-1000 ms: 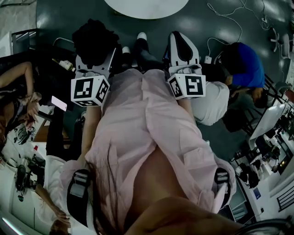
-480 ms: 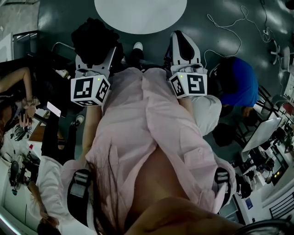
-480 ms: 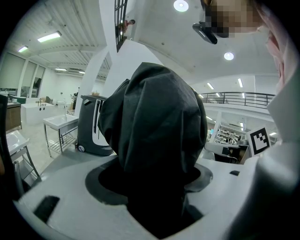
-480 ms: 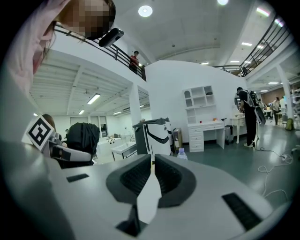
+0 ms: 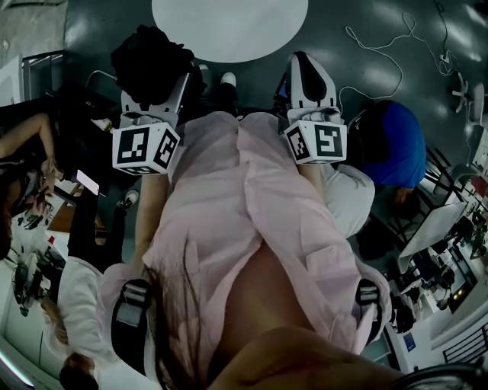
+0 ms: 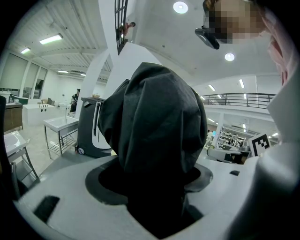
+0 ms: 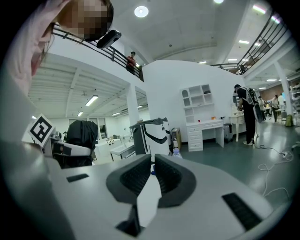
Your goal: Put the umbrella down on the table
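A folded black umbrella (image 5: 149, 64) bunches up between the jaws of my left gripper (image 5: 156, 90), which is shut on it. In the left gripper view the umbrella's dark fabric (image 6: 154, 126) fills the middle and hides the left gripper's (image 6: 154, 185) fingertips. My right gripper (image 5: 309, 76) is held level with it to the right; in its own view the right gripper (image 7: 152, 171) has its jaws together with nothing between them. The round white table (image 5: 229, 23) lies ahead at the top of the head view. Across in the right gripper view, the umbrella (image 7: 82, 136) shows as a dark bundle.
A person in a blue top (image 5: 400, 145) and one in white (image 5: 347, 190) sit at the right. More people and a cluttered desk (image 5: 30, 266) are at the left. Cables (image 5: 381, 38) run over the dark floor. Benches with gear (image 5: 450, 251) stand at the right.
The round table has come further into view at the top. Both grippers have shifted slightly up the frame, the umbrella still held in the left one.
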